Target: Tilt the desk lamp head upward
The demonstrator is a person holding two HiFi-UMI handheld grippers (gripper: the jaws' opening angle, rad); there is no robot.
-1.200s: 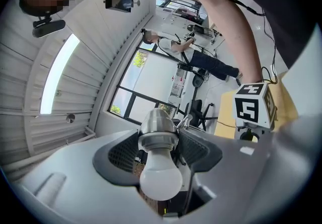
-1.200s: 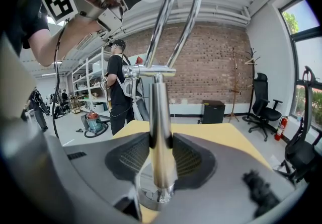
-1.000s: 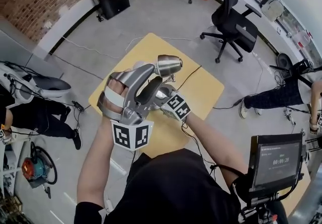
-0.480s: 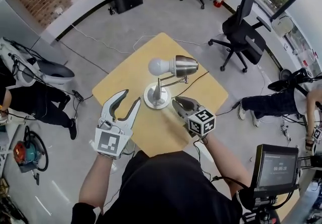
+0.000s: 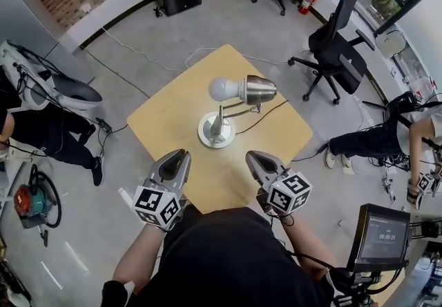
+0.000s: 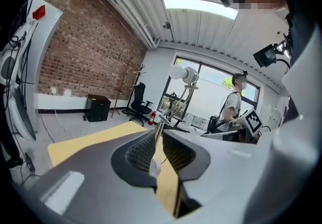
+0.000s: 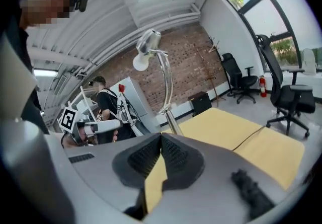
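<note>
The desk lamp is standing at the middle of the table, its head lying level. The left hand-held gripper and right hand-held gripper are hovering over the near edge, well apart from it, their jaws having just been closing and now clenched on nothing

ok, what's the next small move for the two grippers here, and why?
Probably just park both: the left gripper and right gripper sit at the table's near edge, apart from the lamp. Their jaws have just been closing, with nothing between them. How far its head tilts I can't tell.
</note>
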